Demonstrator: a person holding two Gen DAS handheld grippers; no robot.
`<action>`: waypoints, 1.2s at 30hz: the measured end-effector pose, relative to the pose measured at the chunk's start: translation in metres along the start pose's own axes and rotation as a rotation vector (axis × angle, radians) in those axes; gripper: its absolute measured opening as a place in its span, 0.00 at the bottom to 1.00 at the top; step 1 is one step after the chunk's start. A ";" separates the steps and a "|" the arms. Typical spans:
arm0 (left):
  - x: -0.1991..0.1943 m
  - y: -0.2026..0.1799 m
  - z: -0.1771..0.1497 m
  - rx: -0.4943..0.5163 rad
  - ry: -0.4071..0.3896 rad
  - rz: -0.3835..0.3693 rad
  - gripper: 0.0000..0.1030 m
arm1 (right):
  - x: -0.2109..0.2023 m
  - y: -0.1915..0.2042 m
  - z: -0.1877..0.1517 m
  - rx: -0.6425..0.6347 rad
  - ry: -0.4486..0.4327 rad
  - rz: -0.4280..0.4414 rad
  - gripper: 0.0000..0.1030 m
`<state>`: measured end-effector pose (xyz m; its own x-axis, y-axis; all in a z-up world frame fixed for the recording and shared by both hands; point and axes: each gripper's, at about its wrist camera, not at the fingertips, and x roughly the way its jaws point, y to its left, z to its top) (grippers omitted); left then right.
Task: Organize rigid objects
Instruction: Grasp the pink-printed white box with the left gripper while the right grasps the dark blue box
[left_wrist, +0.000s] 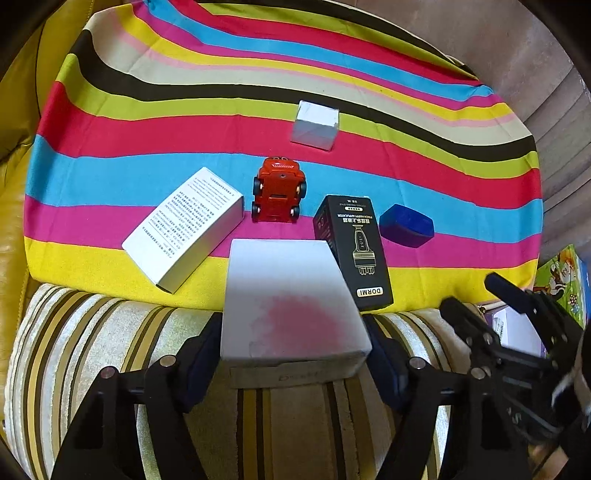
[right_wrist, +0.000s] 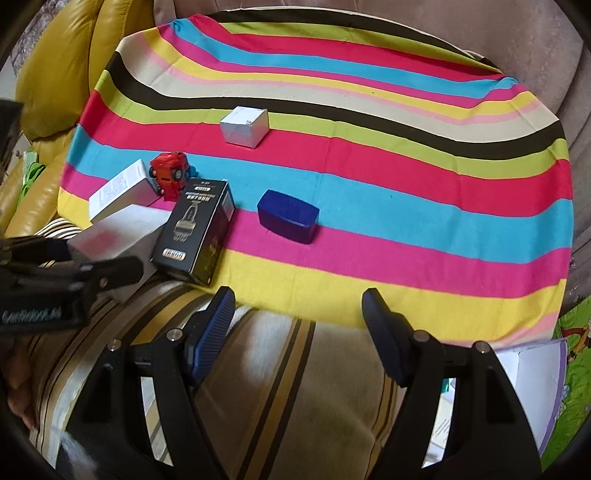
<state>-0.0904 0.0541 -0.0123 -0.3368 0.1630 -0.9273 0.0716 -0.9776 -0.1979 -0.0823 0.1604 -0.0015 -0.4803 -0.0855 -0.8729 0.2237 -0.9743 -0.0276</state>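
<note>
- The left tongs (left_wrist: 295, 354) sit nearest, with a plain white cardboard box (left_wrist: 291, 299) between their dark padded fingers (left_wrist: 203, 354); both pads appear to touch the box's sides, so I judge it gripped. The box lies half on a cream-and-brown striped cushion (left_wrist: 92, 332) and half on the near edge of the rainbow-striped cloth (left_wrist: 332, 66).
- The right tongs (right_wrist: 299, 325) hang wide apart and empty over the same cushion, just near of the cloth's yellow stripe.
- Touching the white box's right edge stands a black printed carton marked DORMI (left_wrist: 352, 251). Lifting or swinging the white box could tip or drag it.
- Just right of that carton lies a dark blue rounded case (right_wrist: 288, 218), the closest thing ahead of the right tongs.
- Left of the white box lies a flat white carton with small print (left_wrist: 184, 229); between the two cartons, a little farther, is a red toy car (left_wrist: 279, 190) resting wheels-up, which could be knocked if nudged.
- Farthest, alone on the red stripe, is a small white cube box (left_wrist: 316, 125).
- The grip sits near the box's near end, so the far end may sag or twist out on the soft cushion.
</note>
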 end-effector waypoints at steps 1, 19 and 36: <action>-0.001 0.001 -0.001 -0.003 -0.002 -0.001 0.70 | 0.003 -0.001 0.003 0.002 0.002 0.001 0.72; -0.046 0.015 -0.033 -0.011 -0.182 -0.071 0.69 | 0.029 -0.007 0.031 0.156 0.045 0.030 0.72; -0.059 0.019 -0.034 -0.025 -0.284 -0.112 0.69 | 0.056 -0.008 0.059 0.354 0.078 0.047 0.72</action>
<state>-0.0370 0.0309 0.0277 -0.5927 0.2227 -0.7740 0.0406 -0.9515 -0.3048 -0.1606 0.1507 -0.0210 -0.4074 -0.1291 -0.9041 -0.0703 -0.9826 0.1720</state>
